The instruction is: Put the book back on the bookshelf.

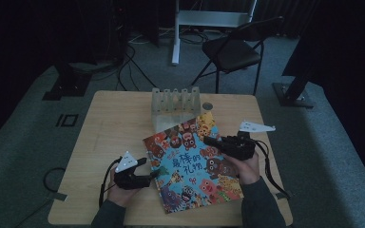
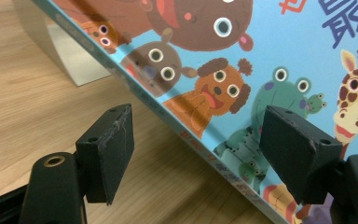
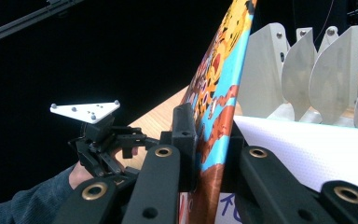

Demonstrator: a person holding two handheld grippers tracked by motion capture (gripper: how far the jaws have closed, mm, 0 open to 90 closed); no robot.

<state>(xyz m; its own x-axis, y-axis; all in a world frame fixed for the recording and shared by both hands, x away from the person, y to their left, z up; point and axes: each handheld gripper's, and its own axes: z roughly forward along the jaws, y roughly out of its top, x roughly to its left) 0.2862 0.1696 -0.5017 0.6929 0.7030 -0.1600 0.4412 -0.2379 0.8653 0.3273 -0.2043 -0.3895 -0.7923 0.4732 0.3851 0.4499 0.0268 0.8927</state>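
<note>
My left tongs point(image 1: 153, 176) sit low on the desk point(image 1: 109, 128), jaws apart either side of the picture book's point(image 1: 190, 161) near edge without pressing it. The book lies tilted mid-desk, its far corner against the white rack point(image 1: 176, 102). My right tongs point(image 1: 209, 141) are clamped on its cover.

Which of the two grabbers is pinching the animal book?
The right gripper: its jaws clamp the book's cover, while the left gripper stands open at the edge.
</note>
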